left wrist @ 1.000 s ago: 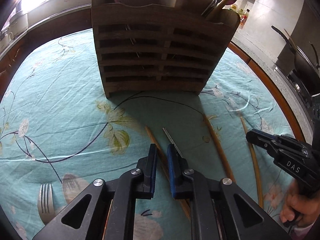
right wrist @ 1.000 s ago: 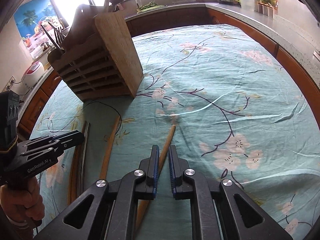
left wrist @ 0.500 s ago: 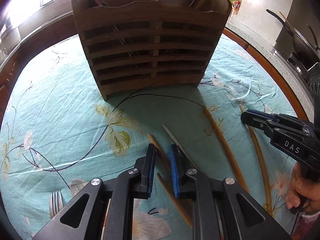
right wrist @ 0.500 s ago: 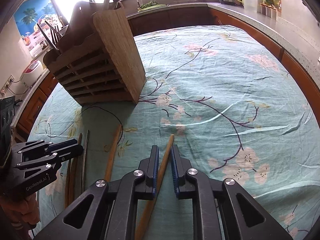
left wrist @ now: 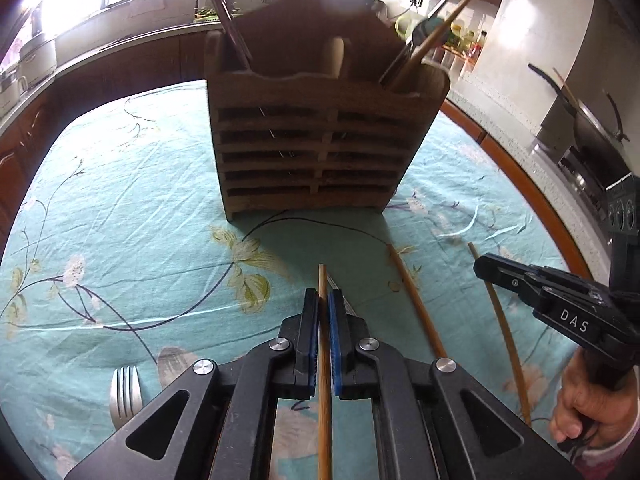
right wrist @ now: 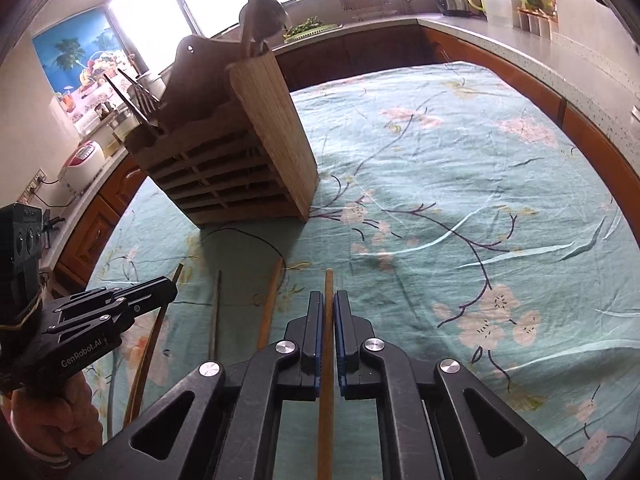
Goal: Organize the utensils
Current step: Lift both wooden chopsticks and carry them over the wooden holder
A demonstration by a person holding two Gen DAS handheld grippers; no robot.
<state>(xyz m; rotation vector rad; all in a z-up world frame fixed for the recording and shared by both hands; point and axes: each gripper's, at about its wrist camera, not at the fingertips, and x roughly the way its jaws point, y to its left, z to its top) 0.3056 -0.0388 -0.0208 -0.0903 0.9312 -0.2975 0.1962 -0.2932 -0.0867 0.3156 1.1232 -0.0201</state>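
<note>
Each gripper's jaws have just closed to pinch one thin, light-brown wooden chopstick: the left gripper (left wrist: pixel 323 312) holds its chopstick (left wrist: pixel 323 360), the right gripper (right wrist: pixel 328 312) its own (right wrist: pixel 327 360), both near the front end. More long sticks (left wrist: pixel 416 304) lie on the teal floral-cloth surface (left wrist: pixel 120 200) before the slatted wooden utensil holder (left wrist: pixel 316 140). They look stiff, light and smooth, so a grip nearer the middle should swing less.
</note>
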